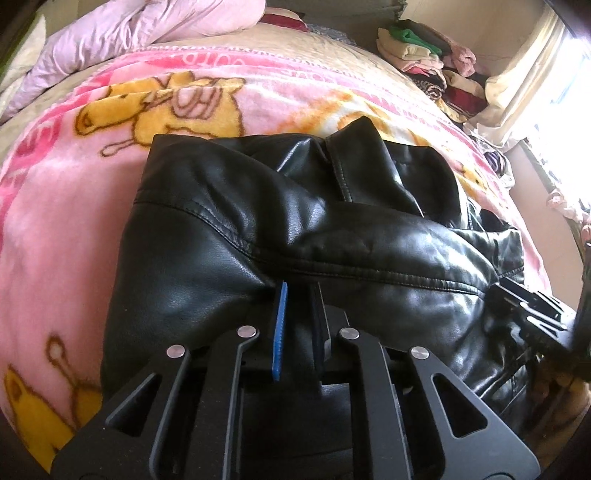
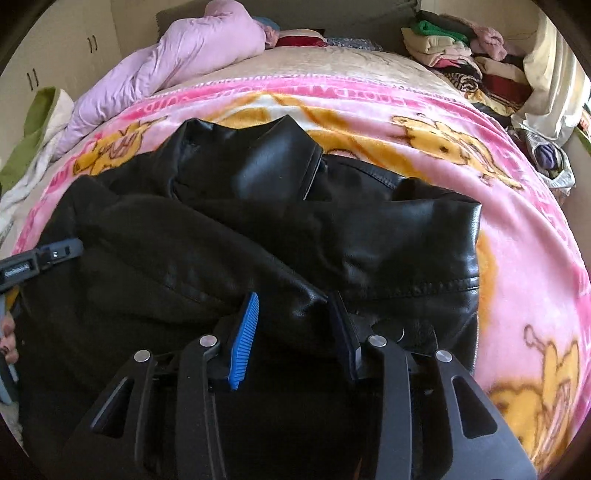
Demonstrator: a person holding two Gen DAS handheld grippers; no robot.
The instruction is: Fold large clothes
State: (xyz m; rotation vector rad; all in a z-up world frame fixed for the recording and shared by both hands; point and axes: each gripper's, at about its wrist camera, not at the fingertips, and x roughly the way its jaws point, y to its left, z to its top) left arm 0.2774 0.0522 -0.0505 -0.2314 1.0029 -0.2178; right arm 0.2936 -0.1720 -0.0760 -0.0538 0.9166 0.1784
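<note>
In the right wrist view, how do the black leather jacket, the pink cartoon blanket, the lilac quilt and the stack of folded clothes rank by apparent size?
1-2. Pink cartoon blanket and black leather jacket: unsure, since the jacket lies nearer the camera and covers part of the blanket.
3. Lilac quilt.
4. Stack of folded clothes, farthest away.

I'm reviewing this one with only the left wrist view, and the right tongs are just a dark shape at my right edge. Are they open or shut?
Observer: Open. The right tongs have their pads apart, with a ridge of the black leather jacket between them.
Operator: What is behind the lilac duvet on the left?
Observer: Pale cupboard doors with dark handles.
</note>
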